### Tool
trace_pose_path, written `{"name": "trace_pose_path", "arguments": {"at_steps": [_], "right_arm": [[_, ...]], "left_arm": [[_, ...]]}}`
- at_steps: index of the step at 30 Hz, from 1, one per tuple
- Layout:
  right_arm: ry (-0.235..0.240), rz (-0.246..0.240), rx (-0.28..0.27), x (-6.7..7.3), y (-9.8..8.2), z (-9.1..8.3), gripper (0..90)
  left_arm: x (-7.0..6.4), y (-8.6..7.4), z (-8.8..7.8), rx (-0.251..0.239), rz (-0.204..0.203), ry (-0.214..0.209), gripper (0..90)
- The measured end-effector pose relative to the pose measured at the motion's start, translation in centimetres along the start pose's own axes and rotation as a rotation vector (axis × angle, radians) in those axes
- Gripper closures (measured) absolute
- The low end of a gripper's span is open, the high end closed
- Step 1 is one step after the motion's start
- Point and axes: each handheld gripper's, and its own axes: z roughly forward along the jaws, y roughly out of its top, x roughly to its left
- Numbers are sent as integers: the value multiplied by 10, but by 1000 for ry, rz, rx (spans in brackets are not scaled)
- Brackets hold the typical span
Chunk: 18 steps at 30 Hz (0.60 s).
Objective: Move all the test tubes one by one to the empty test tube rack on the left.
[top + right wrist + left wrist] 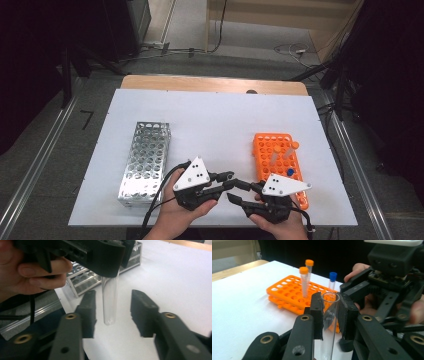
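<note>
Clear glass, the test tube stood upright between the two claws near the tabletop's front edge, clamped near its open mouth by the left claw. The right claw stood apart, its pads on either side of the tube's rounded bottom without touching. To finish the handover well, the right claw probably needed to back straight away without knocking the tube. Beyond stood the orange rack.

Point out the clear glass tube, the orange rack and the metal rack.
clear glass tube (329,322), left gripper view, its wall between the pads.
orange rack (265,145), high view, empty holes near its far left corner.
metal rack (145,160), high view, middle of its perforated top.
</note>
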Motion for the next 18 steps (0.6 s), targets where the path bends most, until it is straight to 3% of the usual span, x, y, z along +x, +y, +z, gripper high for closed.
{"name": "trace_pose_path", "arguments": {"at_steps": [7, 18], "right_arm": [[2, -14, -43, -5, 6, -16, 300], [-63, -13, -87, -23, 9, -41, 96]], "left_arm": [[14, 4, -16, -22, -15, 50, 766], [47, 4, -46, -59, -60, 155, 766]]}}
